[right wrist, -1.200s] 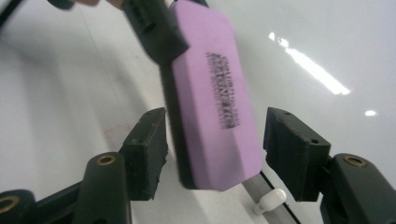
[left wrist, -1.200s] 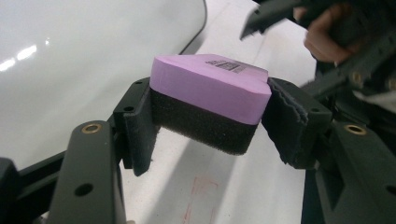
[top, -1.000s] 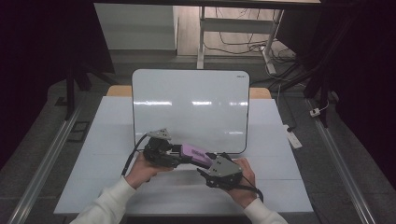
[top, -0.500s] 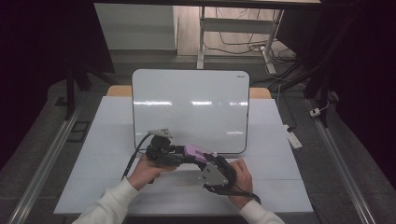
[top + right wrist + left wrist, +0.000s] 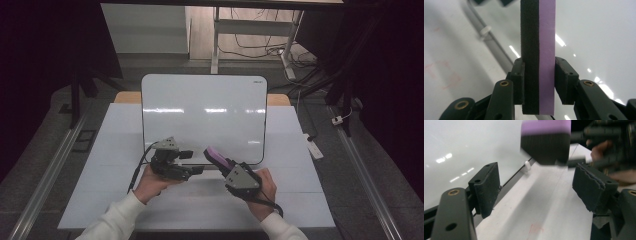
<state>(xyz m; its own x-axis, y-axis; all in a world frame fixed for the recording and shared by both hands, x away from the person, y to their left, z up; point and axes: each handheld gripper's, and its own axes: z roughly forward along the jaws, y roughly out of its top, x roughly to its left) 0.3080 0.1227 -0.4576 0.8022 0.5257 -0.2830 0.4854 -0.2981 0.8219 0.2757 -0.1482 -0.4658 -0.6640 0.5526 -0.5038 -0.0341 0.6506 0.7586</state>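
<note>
Handover step, by my read: eraser (image 5: 217, 157) has passed from my left claw (image 5: 196, 162) to my right claw (image 5: 223, 161). Right claw's jaws have just been closing and now pinch the eraser across its thickness, one pad on the black felt side, other on the purple back; it sticks up between the pads in the right claw view (image 5: 537, 57). Left claw's jaws have just been opening and stand spread w/ nothing between them; the eraser (image 5: 545, 141) hangs ahead of them, apart from both pads.

Eraser sits just above the desk (image 5: 125, 165), near the bottom edge of the whiteboard (image 5: 202, 112), a bit right of its middle.

Next, I judge: turn the right wrist so the felt faces the board, lift to the surface, then wipe. Grip looks square, so prob no re-grasp needed.

In the way: left claw is just beside the eraser, so it should back off first. Small white clip (image 5: 527, 166) on the board's lower rail could catch the felt. Board looks clean, only glare streaks; faint reddish smudges on the desk (image 5: 450, 75).
</note>
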